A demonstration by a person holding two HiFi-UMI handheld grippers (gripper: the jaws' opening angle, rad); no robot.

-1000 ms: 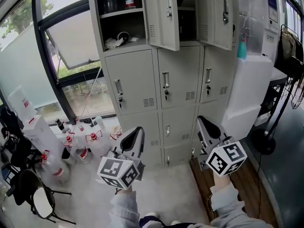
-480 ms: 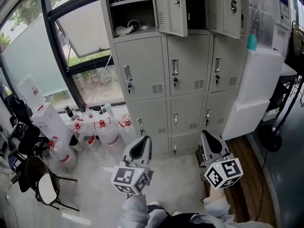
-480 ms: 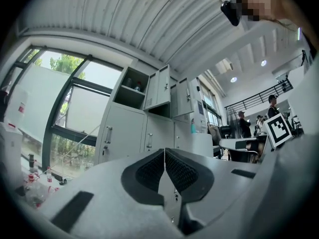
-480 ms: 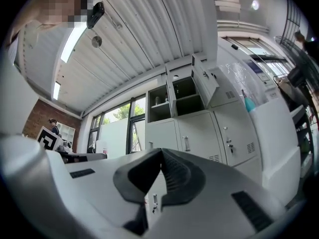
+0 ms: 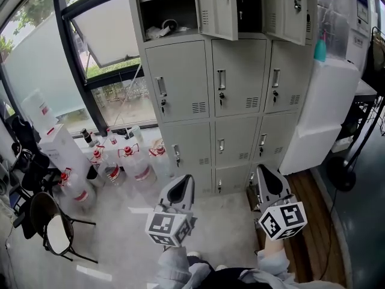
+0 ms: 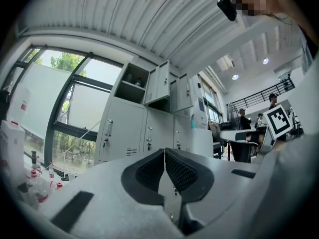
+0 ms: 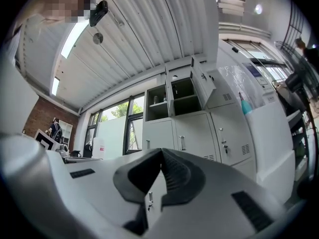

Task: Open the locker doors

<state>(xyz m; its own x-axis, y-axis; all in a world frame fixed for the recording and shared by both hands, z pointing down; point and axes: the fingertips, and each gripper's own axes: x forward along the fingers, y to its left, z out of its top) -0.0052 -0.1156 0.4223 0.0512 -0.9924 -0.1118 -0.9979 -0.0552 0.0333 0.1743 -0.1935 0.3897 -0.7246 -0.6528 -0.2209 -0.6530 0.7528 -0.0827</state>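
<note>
The locker doors [image 5: 178, 80] are facing the person. The top row is hanging open, while the middle and bottom rows are sitting closed. The left gripper [image 5: 182, 185] and right gripper [image 5: 263, 176] are hovering low before them, each with its jaws pressed together on nothing. To my eye, one should be spreading, then pinching a vertical handle [image 5: 161, 88] and pulling along the door's arc. A white cabinet [image 5: 322, 113] is hemming in the right and jugs [image 5: 135, 164] are crowding the left, leaving bare floor between.
</note>
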